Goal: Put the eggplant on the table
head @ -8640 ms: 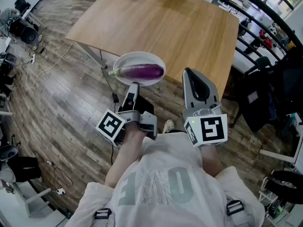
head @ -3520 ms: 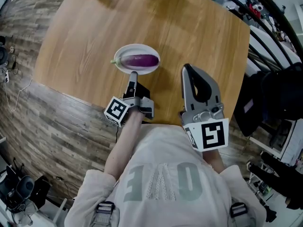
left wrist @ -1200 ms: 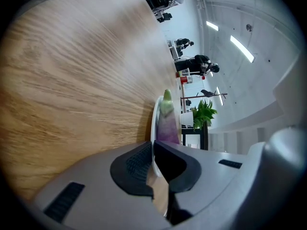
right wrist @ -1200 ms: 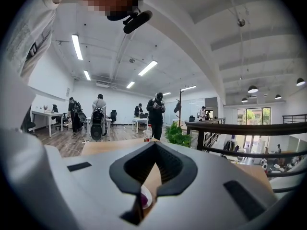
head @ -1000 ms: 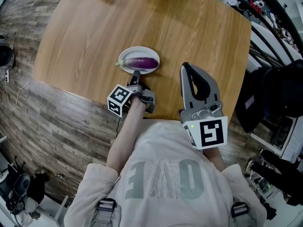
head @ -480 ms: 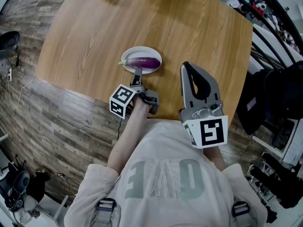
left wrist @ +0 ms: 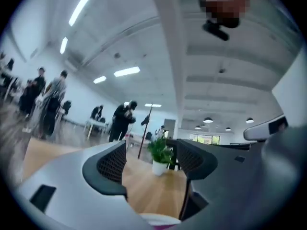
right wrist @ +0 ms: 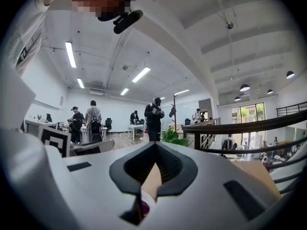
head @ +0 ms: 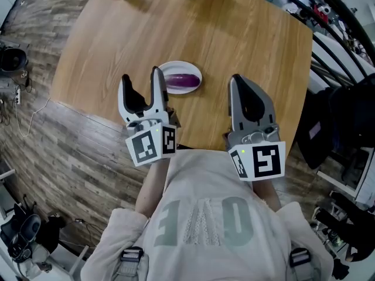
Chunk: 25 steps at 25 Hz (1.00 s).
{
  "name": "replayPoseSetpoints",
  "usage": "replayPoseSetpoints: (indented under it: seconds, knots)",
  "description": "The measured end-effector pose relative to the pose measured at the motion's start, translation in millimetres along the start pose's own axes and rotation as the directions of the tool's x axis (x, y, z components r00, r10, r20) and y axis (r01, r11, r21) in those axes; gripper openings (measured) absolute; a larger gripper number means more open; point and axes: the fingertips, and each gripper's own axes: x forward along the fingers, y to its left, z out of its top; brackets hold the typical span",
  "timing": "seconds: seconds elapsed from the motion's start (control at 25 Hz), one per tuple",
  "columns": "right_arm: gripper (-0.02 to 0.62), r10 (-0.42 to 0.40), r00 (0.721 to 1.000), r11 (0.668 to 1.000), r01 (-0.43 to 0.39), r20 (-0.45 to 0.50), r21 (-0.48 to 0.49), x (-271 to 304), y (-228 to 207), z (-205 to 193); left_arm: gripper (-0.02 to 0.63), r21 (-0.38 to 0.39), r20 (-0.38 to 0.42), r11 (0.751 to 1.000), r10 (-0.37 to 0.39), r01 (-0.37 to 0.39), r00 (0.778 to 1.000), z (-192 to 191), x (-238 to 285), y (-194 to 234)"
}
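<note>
Left gripper (head: 140, 75) stands raised at the near edge of the wooden table (head: 222, 28), left of centre in the head view, its jaws opening wide with nothing between them – its own view shows only bare tabletop and a distant potted plant (left wrist: 158, 153) through the gap. Right gripper (head: 236, 82) hangs at centre right, jaws brought together at the tips and holding nothing.

The eggplant (head: 183, 81) lies on a white plate (head: 179, 64) that rests on the table, just above and between the two tools in the head view. Its long axis runs left to right across the frame, so it lies crosswise to the line along which either gripper points. It sits just to the right of the left gripper's right jaw tip, clearly nearer that tool than the right one – the left hand looks the better placed for any reach. A grasp across the middle of the eggplant would probably call for the left gripper to shift rightward and dip toward the plate, since it now points over the table rather than down at it
</note>
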Motion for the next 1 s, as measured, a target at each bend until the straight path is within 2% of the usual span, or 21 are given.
replayPoseSetpoints:
  seconds: [0.04,0.12,0.2,0.28,0.52,0.6,0.64,0.68,0.84,1.0]
  knots:
    - [0.018,-0.003,1.000,1.000,0.002,0.007,0.006,-1,0,2,0.313,0.088,0.069,0.995,-0.049,0.043,0.996,23,-2,-13]
    - [0.018,-0.004,1.000,1.000,0.004,0.017,0.014,-3,1,4,0.313,0.190,0.160,0.976,-0.137,0.106,0.977,55,-8,-34]
    - [0.018,0.000,1.000,1.000,0.000,0.025,0.019,-3,4,7,0.313,0.258,0.196,0.953,-0.210,0.156,0.958,73,-14,-51]
    - [0.018,0.005,0.999,1.000,-0.006,0.032,0.023,-4,7,8,0.311,0.299,0.190,0.933,-0.265,0.201,0.945,81,-20,-65]
    - [0.018,0.011,0.999,0.999,-0.013,0.050,0.042,-5,12,11,0.296,0.341,0.132,0.895,-0.348,0.287,0.928,84,-31,-88]
    - [0.018,0.011,0.998,0.998,-0.014,0.054,0.054,-5,12,11,0.136,0.387,0.099,0.873,-0.359,0.296,0.928,80,-31,-95]
    - [0.018,0.012,0.998,0.998,-0.015,0.056,0.060,-6,13,11,0.013,0.403,0.080,0.862,-0.367,0.307,0.927,78,-31,-98]
    - [0.018,0.013,0.998,0.998,-0.017,0.058,0.065,-6,14,11,0.008,0.404,0.062,0.857,-0.374,0.319,0.925,75,-31,-100]
    - [0.018,0.029,0.998,0.999,-0.031,0.053,0.035,-9,20,12,0.008,0.366,0.027,0.868,-0.371,0.337,0.928,70,-34,-103]
    - [0.018,0.035,0.998,0.998,-0.037,0.044,0.057,-11,19,9,0.008,0.383,0.018,0.861,-0.370,0.335,0.929,71,-34,-105]
